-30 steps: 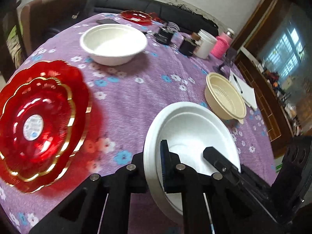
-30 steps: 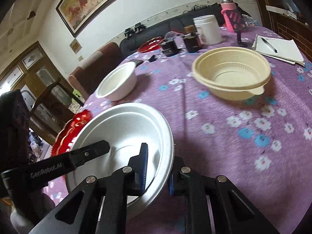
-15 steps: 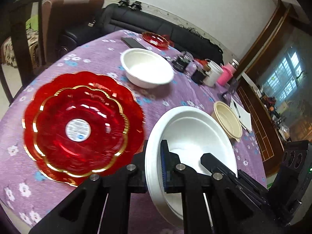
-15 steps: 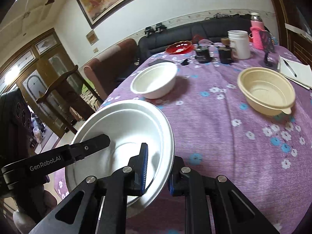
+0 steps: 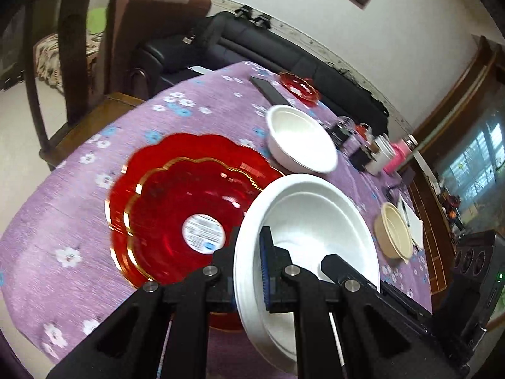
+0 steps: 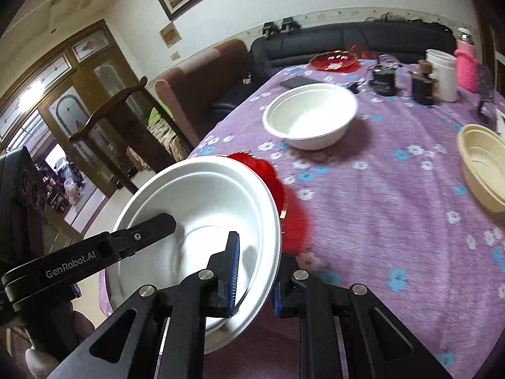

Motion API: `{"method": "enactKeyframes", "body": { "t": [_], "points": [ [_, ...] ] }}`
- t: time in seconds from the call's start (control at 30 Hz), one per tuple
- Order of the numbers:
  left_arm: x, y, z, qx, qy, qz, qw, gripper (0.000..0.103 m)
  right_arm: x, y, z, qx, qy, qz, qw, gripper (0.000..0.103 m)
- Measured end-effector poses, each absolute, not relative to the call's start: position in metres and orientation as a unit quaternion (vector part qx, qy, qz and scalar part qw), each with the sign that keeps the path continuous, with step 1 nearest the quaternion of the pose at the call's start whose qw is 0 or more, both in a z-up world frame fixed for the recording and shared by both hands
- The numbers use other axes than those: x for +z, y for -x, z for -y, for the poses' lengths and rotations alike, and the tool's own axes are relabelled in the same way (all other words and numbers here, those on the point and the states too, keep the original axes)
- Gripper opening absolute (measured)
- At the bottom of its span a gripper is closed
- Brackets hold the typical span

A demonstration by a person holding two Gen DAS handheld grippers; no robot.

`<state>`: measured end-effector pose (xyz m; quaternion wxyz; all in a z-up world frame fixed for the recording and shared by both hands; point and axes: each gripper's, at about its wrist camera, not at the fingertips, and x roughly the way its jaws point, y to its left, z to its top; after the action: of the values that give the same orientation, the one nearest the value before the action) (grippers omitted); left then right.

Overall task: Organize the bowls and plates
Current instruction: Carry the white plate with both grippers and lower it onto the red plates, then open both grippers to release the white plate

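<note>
White plate (image 5: 312, 221), now partly over red plate (image 5: 176, 214), both grippers clamping rim.

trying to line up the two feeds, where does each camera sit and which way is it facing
Left wrist: on the left tool, looking along its fingers across the purple table at the red plate; its fingers clamp the white plate, and the right tool's finger shows inside that plate.
Right wrist: on the right tool, clamping the opposite rim, facing the sofa.
Shared: white plate, red plate, white bowl, beige bowl.
</note>
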<state>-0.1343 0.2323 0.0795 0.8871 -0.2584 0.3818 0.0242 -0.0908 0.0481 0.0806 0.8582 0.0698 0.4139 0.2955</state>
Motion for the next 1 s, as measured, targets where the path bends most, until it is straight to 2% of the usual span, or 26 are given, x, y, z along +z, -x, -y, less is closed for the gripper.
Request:
{"method": "enactKeyframes", "body": {
  "t": [0.5, 0.6, 0.67, 0.73, 1.0],
  "points": [
    [0.055, 0.108, -0.267, 0.078, 0.266, -0.405, 0.871, 0.011, 0.056, 0.046, -0.095, 0.297, -0.040, -0.457, 0.838, 0.019],
    [0.055, 0.109, -0.275, 0.071, 0.278, -0.404, 0.869, 0.014, 0.051, 0.041, -0.103, 0.302, -0.037, -0.464, 0.832, 0.019],
    [0.056, 0.111, -0.280, 0.075, 0.286, -0.401, 0.867, 0.023, 0.048, 0.038, -0.106, 0.299, -0.036, -0.469, 0.830, 0.019],
    [0.059, 0.115, -0.285, 0.082, 0.294, -0.391, 0.868, 0.045, 0.044, 0.035, -0.109, 0.296, -0.033, -0.473, 0.829, 0.019],
    [0.071, 0.129, -0.299, 0.098, 0.307, -0.360, 0.875, 0.051, 0.040, 0.030, -0.119, 0.280, -0.011, -0.471, 0.837, 0.019]
  ]
}}
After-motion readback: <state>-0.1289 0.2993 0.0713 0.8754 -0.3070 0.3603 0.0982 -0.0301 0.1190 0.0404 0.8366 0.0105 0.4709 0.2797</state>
